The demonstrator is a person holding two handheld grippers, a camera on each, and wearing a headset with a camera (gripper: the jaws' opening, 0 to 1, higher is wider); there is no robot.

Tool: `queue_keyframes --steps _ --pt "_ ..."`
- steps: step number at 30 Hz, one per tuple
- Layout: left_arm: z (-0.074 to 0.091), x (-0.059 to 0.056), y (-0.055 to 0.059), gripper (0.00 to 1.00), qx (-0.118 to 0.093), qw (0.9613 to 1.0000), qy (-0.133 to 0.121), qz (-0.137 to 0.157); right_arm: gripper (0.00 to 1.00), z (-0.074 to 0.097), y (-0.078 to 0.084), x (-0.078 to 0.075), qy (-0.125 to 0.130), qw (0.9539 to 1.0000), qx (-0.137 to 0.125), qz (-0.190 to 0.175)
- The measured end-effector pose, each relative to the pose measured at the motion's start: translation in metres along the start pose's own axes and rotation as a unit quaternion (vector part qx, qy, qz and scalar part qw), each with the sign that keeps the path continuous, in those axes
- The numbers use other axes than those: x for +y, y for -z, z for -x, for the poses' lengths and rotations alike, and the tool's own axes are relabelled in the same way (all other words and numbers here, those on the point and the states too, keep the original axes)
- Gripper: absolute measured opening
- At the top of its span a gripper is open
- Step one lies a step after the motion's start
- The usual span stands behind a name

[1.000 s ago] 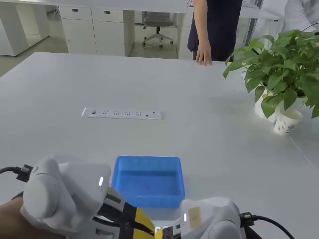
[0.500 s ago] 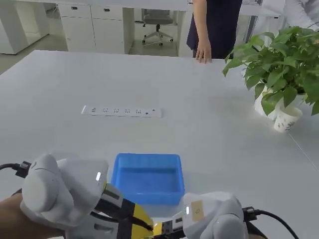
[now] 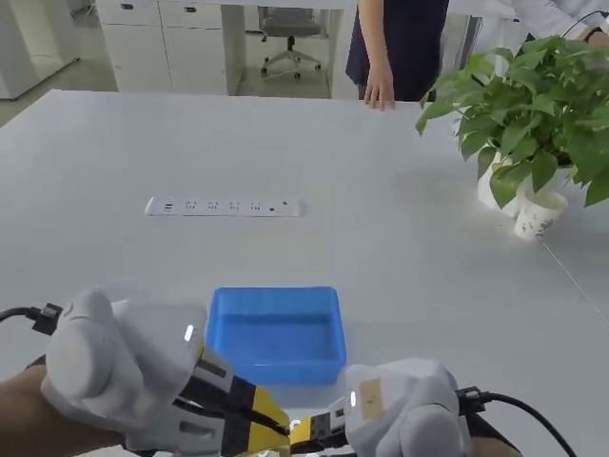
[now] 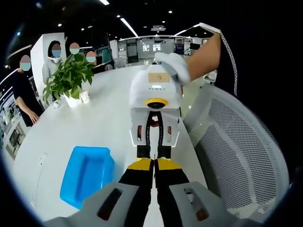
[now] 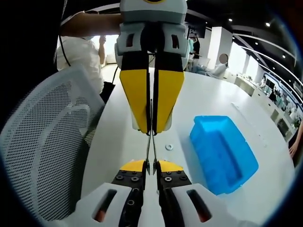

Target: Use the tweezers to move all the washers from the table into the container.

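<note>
the two grippers meet tip to tip over the white table (image 5: 113,142). the left gripper (image 5: 151,128) has its yellow jaws closed on the tweezers (image 5: 150,147), whose thin prongs run on into the right gripper (image 5: 151,166), its jaws drawn narrow and pinching them too. one washer (image 5: 168,147) lies flat on the table just beside the tweezers, between them and the blue container (image 5: 222,156).

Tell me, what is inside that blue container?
Inside the blue container I see bare blue floor, nothing on it. In the head view its near wall hides a strip of that floor.
</note>
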State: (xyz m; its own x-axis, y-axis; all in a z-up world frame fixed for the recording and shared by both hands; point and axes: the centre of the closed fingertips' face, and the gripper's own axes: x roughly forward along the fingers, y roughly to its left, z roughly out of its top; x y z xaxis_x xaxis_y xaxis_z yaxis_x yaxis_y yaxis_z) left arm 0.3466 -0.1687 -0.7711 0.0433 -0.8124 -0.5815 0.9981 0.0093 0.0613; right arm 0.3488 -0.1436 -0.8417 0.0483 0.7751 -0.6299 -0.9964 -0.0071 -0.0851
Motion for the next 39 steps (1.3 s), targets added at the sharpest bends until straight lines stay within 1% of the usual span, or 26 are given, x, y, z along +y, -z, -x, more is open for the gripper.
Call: queue_keyframes --steps 4,8,16,26,39 --pt "-0.002 0.003 0.001 0.04 0.001 1.0 0.006 0.0 0.1 -0.001 0.001 -0.003 0.008 1.0 0.002 0.001" --pt "-0.005 0.006 0.002 0.04 0.006 0.9999 0.012 -0.005 0.1 -0.001 0.004 -0.005 0.009 0.9999 0.005 0.001" --pt "-0.01 0.008 0.003 0.05 0.008 0.9998 0.018 -0.01 0.11 -0.001 0.011 -0.009 0.016 0.9998 0.008 -0.008" --pt "-0.02 0.013 0.002 0.05 0.002 0.9997 0.024 -0.011 0.11 0.002 0.02 -0.014 0.022 0.9995 0.015 -0.016" --pt "-0.027 0.014 0.003 0.05 -0.005 0.9995 0.029 -0.011 0.11 0.004 0.028 -0.015 0.026 0.9992 0.025 -0.017"
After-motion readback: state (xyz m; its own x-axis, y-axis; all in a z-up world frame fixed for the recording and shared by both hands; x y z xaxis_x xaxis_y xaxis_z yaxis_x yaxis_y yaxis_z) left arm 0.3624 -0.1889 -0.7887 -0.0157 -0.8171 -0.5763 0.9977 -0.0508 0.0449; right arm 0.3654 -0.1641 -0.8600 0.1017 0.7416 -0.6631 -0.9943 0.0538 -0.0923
